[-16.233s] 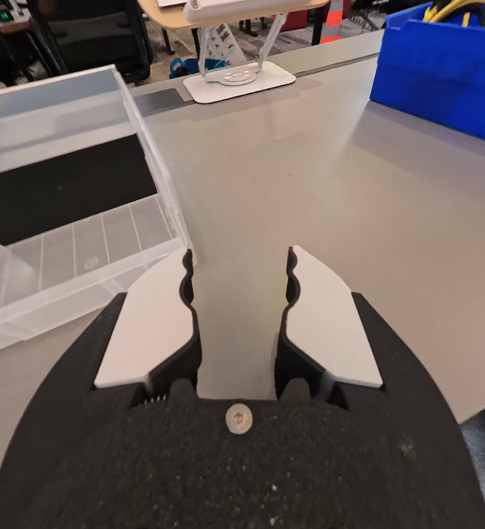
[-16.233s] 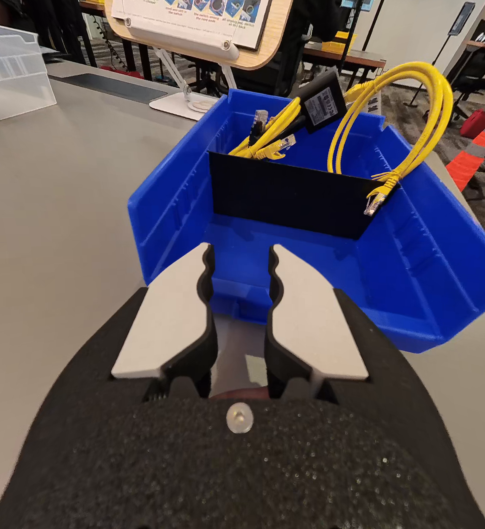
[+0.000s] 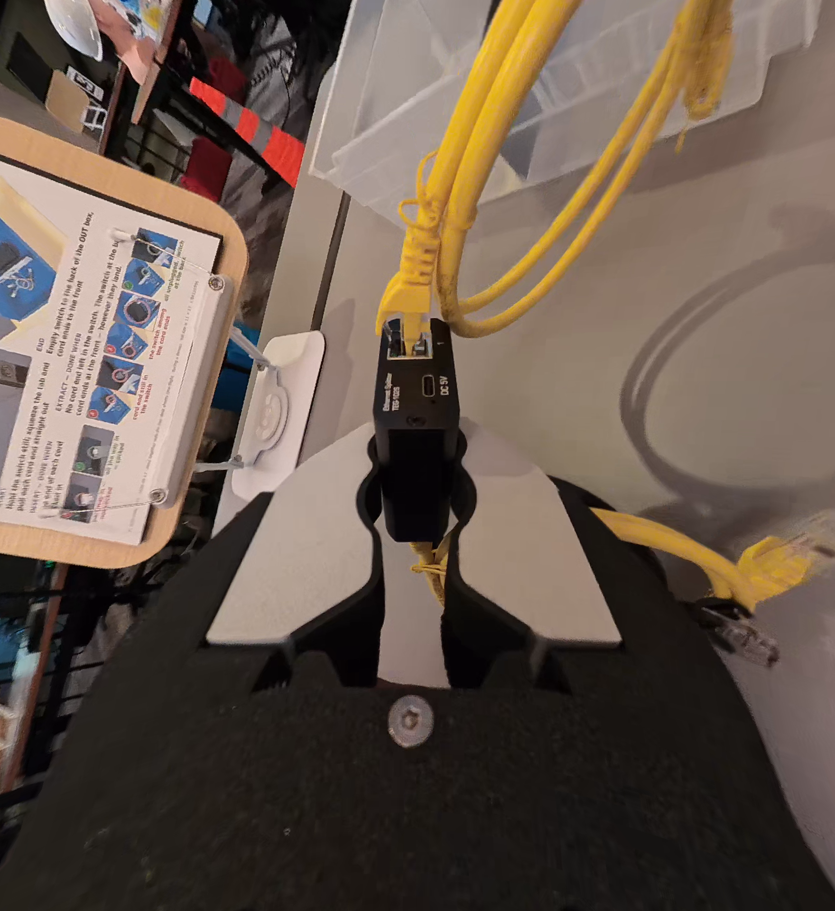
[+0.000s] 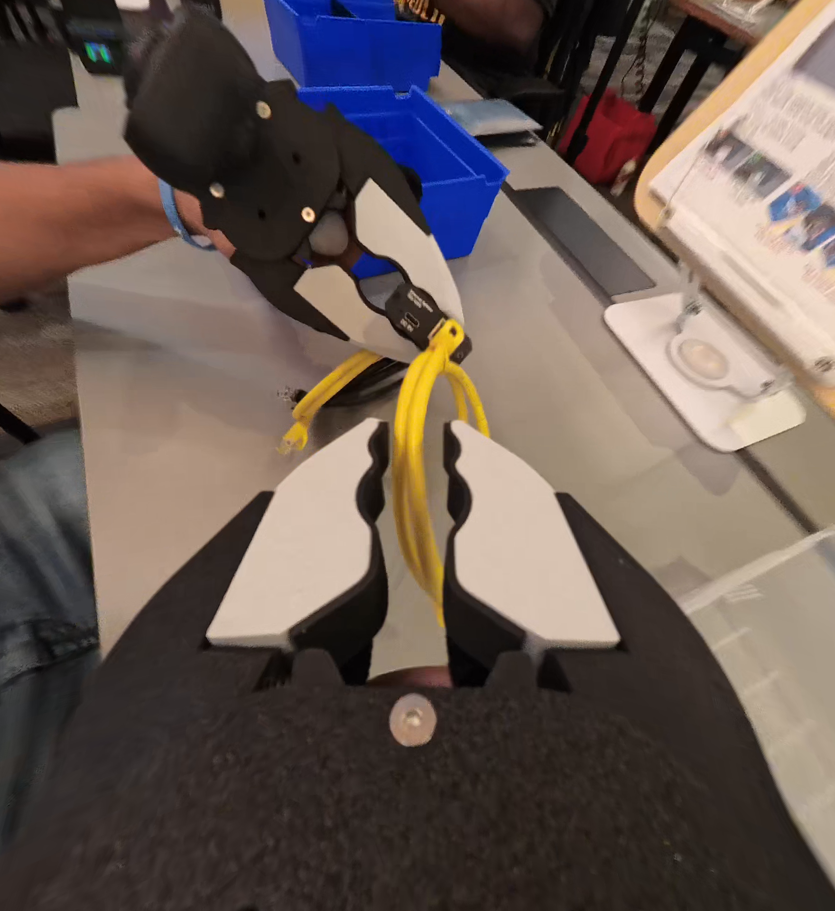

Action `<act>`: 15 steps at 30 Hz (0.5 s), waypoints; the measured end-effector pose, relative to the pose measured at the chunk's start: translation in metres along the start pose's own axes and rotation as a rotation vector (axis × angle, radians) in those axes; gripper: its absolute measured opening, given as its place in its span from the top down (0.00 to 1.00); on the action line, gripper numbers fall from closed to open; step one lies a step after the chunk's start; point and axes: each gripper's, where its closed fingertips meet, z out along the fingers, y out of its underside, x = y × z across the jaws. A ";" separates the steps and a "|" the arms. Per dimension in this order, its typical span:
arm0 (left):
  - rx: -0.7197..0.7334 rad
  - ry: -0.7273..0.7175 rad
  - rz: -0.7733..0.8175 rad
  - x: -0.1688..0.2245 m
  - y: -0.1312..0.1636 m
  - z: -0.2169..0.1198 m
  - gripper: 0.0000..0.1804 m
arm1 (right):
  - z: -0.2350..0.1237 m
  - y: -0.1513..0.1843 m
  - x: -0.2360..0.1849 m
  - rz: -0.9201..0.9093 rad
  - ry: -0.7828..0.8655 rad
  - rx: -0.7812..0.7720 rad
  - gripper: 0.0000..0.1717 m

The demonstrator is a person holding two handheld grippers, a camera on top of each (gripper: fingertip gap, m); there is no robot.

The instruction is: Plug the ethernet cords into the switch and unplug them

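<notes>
Two grippers in play over the grey table [image 4: 553,394]: my left gripper [image 3: 418,473] pinched the black switch [image 3: 415,394], both pads pressed on its sides, held above the tabletop. One yellow ethernet cord [image 3: 460,148] had its plug [image 3: 405,291] seated in the switch's port. My right gripper [image 4: 414,463] stood spread, cord loops [image 4: 413,493] hanging between its fingers without being squeezed. Another cord end [image 4: 292,438] lay on the table near a blue bin [image 4: 420,148].

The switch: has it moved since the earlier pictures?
Yes. Earlier the switch leaned in the blue bin behind its divider; now it is out, above the grey table, clamped in the left hand-held gripper, a yellow cord plugged in.
</notes>
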 end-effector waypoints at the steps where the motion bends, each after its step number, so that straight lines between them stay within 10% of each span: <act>1: -0.028 -0.015 0.033 -0.001 0.002 -0.001 0.87 | -0.006 -0.010 -0.003 -0.056 0.013 0.004 0.85; 15: 0.267 0.128 -0.145 0.000 -0.029 -0.027 0.87 | 0.026 -0.026 0.034 -0.376 -0.240 -0.040 0.78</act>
